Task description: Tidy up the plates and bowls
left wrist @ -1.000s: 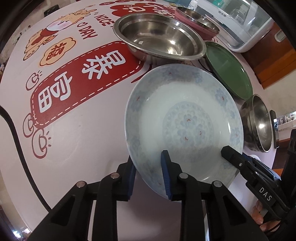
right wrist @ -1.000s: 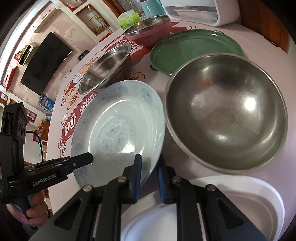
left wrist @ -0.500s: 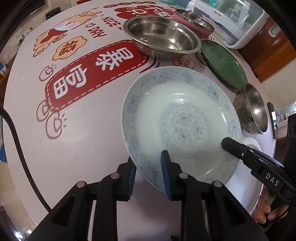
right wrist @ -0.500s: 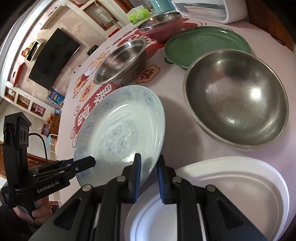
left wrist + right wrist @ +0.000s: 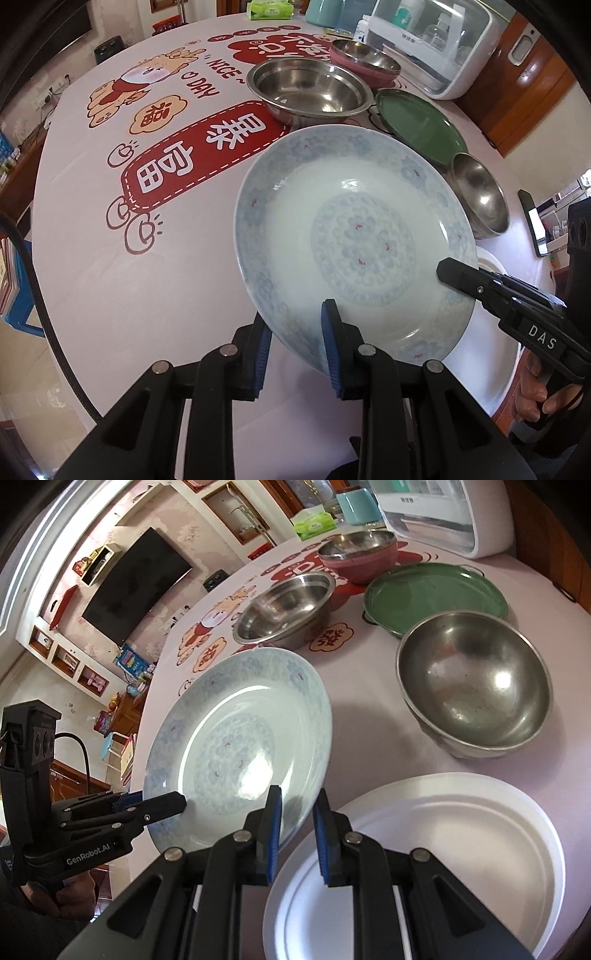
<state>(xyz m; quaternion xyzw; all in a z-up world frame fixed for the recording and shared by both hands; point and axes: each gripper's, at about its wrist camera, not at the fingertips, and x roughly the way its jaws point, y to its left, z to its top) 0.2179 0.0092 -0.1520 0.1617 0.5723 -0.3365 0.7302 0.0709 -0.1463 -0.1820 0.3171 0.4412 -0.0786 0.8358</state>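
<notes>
Porcelain plate (image 5: pixel 354 236), pale blue with a floral pattern, is hanging tilted and empty above the near edge of the tabletop (image 5: pixel 110 280), both claws nearly closed and pinching its rim: left gripper (image 5: pixel 295 343) at the near rim, right gripper (image 5: pixel 295 830) at the opposite rim. White plate (image 5: pixel 461 849) is lying empty at the near edge, partly under the lifted one. Steel bowl (image 5: pixel 476 686), empty, is sitting beside it; green plate (image 5: pixel 436 594), wide steel basin (image 5: pixel 310 92) and steel-lined pink bowl (image 5: pixel 358 557) are ranging toward the far edge. Tablecloth is reading "NICE DAY" plus red Chinese characters. Grippers are reading "DAS" and "GenRobot.AI".
</notes>
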